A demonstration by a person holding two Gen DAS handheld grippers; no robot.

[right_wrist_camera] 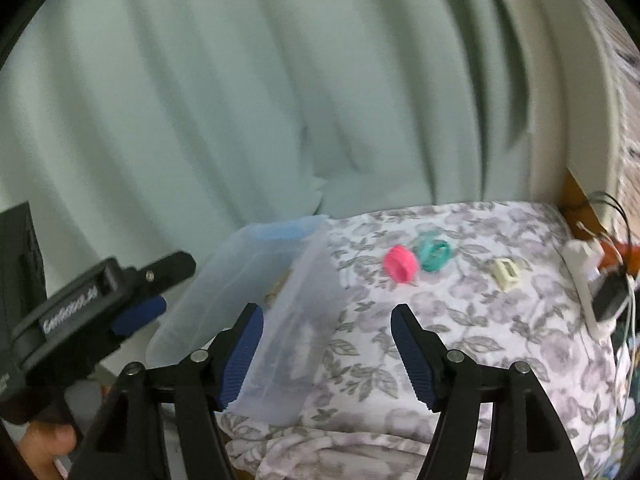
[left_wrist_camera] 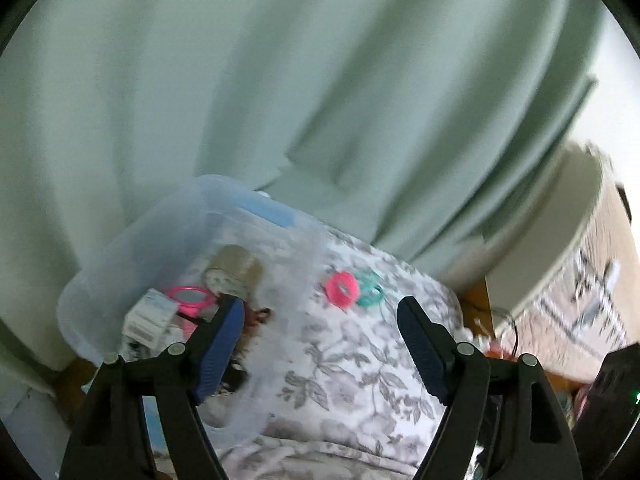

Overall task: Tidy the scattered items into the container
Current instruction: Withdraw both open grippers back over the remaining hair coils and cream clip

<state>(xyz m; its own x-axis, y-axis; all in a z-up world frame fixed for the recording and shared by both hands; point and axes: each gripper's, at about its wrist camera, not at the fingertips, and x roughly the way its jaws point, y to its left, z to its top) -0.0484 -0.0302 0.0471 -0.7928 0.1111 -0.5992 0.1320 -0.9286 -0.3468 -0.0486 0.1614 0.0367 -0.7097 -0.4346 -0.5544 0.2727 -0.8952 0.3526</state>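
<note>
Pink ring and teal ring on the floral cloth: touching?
Cannot tell. In the right wrist view the pink ring and teal ring sit side by side with edges meeting or overlapping; blur hides any gap.

A: Soft, even light in both views, rather dim and cool. The brightest patch is the white glare at the upper right of the left wrist view.

B: Shadows?

A: Faint ones only, in the folds of the curtain and under the box.

B: Sharp?

A: No. Motion blur smears both pictures, worst at the right edge of the left wrist view. The pink ring is soft. The fingers close to the lens are crisper.

B: Edges?

A: Fisheye bending throughout, with black corners around the round picture.
</note>
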